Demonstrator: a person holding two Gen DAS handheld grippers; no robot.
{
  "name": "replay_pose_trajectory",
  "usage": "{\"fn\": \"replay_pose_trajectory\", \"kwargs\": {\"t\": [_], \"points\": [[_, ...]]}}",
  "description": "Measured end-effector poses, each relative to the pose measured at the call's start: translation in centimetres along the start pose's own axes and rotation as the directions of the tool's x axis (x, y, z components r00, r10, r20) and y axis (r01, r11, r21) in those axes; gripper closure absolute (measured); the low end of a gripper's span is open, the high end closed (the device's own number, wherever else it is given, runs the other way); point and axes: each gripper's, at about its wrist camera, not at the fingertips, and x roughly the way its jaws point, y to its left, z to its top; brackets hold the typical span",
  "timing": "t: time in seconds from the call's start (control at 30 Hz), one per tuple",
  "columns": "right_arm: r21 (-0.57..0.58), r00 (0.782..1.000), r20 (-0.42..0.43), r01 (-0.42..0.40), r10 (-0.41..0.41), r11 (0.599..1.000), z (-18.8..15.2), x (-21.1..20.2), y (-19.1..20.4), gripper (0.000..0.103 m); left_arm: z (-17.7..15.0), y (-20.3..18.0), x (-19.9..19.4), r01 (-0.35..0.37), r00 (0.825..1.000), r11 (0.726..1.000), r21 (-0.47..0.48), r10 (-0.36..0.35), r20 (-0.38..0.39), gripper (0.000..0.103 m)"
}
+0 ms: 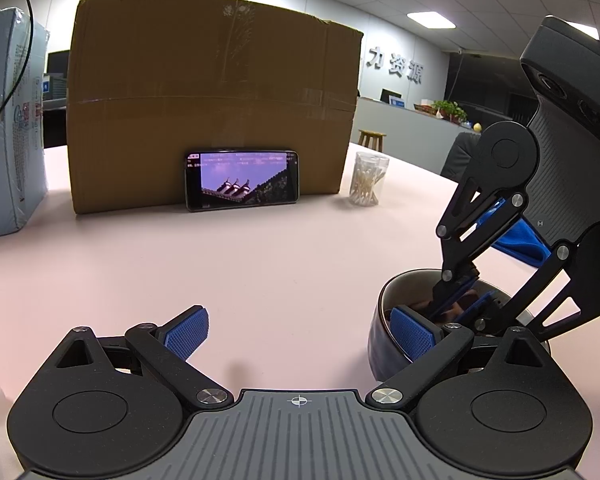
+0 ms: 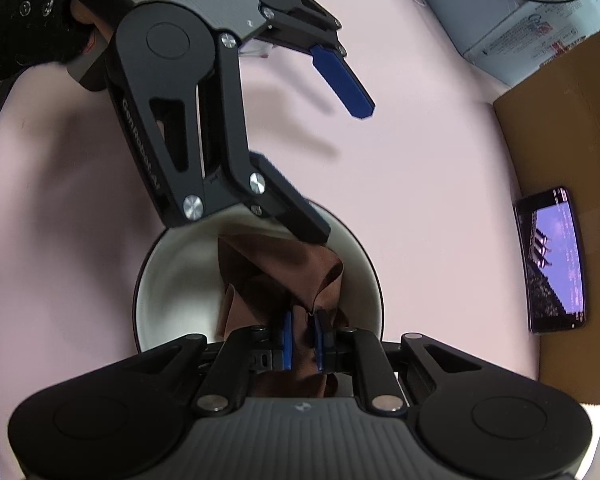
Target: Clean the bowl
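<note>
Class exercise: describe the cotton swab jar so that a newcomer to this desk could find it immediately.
Start at the big cardboard box on the pink table. Just off its right-hand corner stands a small clear jar, apart from the phone leaning against the box. It alone is transparent, packed with pale swabs.

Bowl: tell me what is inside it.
Inside the bowl lies a crumpled brown cloth, pinched by the right gripper. One left gripper finger dips inside the rim. The bottom beneath the cloth is covered.
</note>
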Motion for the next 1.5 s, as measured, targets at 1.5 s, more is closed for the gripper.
{"fn": "replay_pose_trajectory", "kwargs": {"t": [1.5], "points": [[0.000, 1.000, 0.005, 0.004, -0.004, 1.000, -1.6, -3.2, 4.2, 0.089, 0.0, 0.0, 0.0, -0.002, 1.000, 1.000, 0.007, 0.002, 0.001, 0.004]]}}
